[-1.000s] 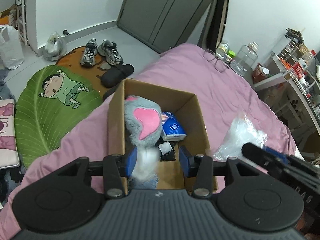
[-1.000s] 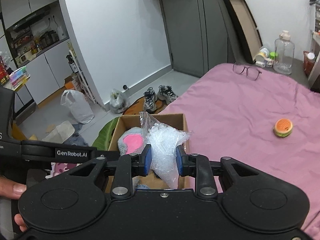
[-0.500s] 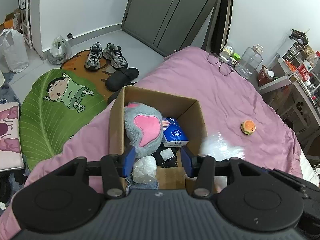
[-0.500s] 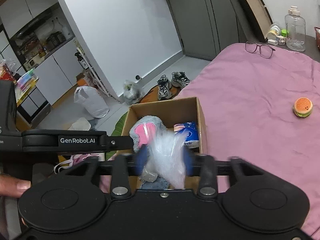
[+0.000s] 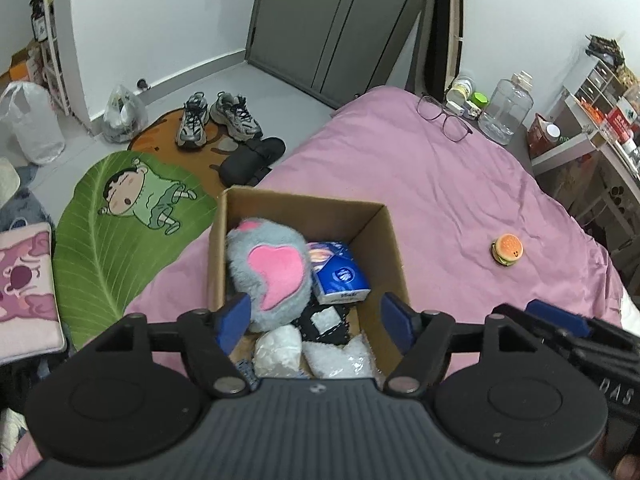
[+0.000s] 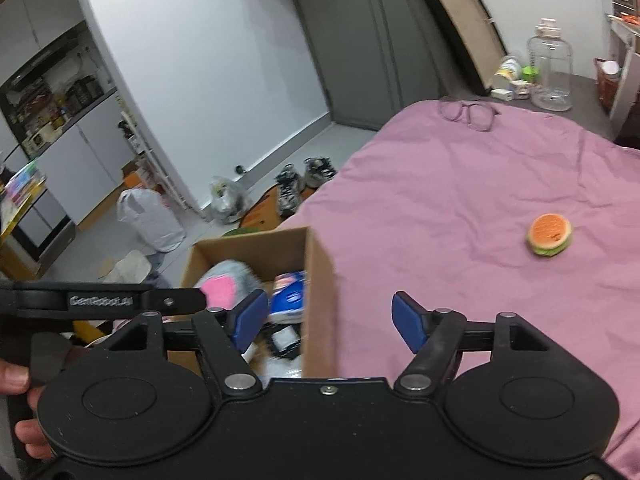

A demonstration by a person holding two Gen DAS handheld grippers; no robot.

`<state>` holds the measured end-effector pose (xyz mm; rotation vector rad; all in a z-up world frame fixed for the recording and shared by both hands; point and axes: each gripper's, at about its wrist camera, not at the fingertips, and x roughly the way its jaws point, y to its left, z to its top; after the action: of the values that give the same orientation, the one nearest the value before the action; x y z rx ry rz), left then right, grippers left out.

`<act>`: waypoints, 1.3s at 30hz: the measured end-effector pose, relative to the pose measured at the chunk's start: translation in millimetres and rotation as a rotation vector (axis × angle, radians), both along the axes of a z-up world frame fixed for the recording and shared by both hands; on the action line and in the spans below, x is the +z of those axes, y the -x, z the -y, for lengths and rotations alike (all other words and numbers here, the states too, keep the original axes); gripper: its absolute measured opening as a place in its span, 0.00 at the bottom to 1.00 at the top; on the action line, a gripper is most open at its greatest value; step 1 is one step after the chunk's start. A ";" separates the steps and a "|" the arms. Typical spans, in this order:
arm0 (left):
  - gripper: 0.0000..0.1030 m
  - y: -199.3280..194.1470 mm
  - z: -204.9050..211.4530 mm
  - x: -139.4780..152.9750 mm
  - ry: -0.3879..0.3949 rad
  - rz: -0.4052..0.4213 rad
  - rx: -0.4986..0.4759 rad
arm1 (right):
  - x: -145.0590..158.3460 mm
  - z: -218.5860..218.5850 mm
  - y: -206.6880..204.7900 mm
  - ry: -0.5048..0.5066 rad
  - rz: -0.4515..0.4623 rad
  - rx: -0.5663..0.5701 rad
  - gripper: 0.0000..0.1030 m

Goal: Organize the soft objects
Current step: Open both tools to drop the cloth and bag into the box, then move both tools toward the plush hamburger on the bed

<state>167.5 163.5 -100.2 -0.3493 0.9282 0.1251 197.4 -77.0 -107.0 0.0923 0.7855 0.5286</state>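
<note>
Overall: a cardboard box (image 5: 390, 248) sat on a pink bed (image 5: 440, 184), open at the top.
Left gripper (image 5: 316, 320): hung over the near end of the box, jaws opening, nothing pinched between them.
Right gripper (image 6: 330, 320): jaws opening and empty, straddling the box's right wall, with the bed under the right finger.
Box contents: a grey plush toy (image 5: 268, 276) with a pink patch lay against the left wall; a blue tissue pack (image 5: 338, 280) lay beside it toward the right wall.
Near end of box: a small white bundle (image 5: 278, 350) and a crumpled clear plastic bag (image 5: 340, 362) lay side by side, under the left gripper.
Still outside: a burger toy (image 5: 507, 249) rested on the bed, well apart from the box to its right.
Far edge of bed: a pair of glasses (image 5: 444, 118).
Person: fingers (image 6: 16, 376) showed at the left edge of the right wrist view.
</note>
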 end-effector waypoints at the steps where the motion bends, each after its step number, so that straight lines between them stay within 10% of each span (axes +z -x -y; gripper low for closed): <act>1: 0.68 -2.4 3.7 1.2 -0.004 0.001 -0.004 | 0.2 4.6 -3.5 -0.003 -0.003 -0.007 0.67; 39: 0.69 -162.9 172.4 -35.7 -0.147 -0.053 -0.275 | -86.9 184.4 -146.8 -0.184 -0.080 -0.299 0.78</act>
<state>330.4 -8.9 -135.9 -0.0801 1.0039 -0.0501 344.2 -261.4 -193.9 0.3968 0.7835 0.3133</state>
